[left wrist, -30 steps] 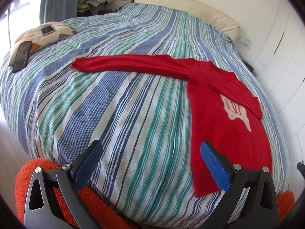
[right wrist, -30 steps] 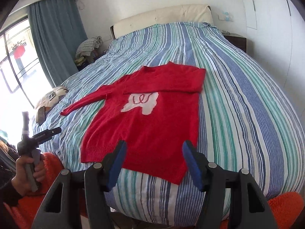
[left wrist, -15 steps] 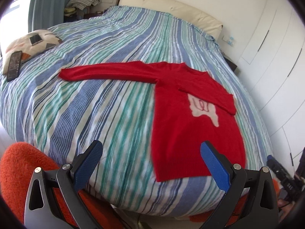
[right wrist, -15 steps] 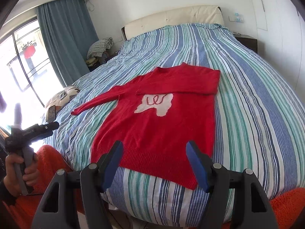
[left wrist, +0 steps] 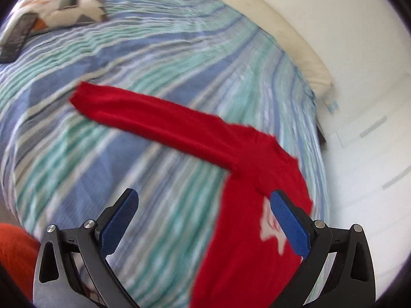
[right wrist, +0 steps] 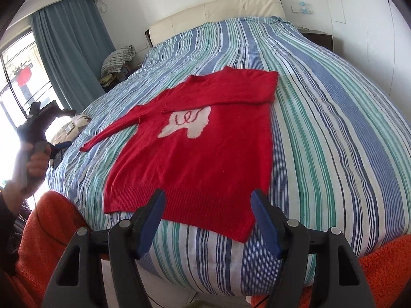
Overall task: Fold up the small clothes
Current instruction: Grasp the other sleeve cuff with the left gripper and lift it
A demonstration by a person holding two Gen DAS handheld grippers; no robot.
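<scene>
A red sweater [right wrist: 187, 159] lies flat on a striped bed [right wrist: 334, 138], one sleeve folded across its chest, the other stretched out toward a patterned pillow [left wrist: 59, 7]. The right gripper [right wrist: 206, 222] hovers over the sweater's hem, jaws wide apart and holding nothing. The left gripper [left wrist: 203, 222] hovers beside the sweater's body, also wide open and empty.

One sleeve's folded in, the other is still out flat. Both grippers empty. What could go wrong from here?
The hem of the red sweater lies at the bed's edge; a pull toward you could drag it off the striped cover.

The outstretched sleeve is long; one pinch by the left gripper may let it sag or twist.

The right gripper, fingers apart above the hem, may catch cover and knit together.
</scene>
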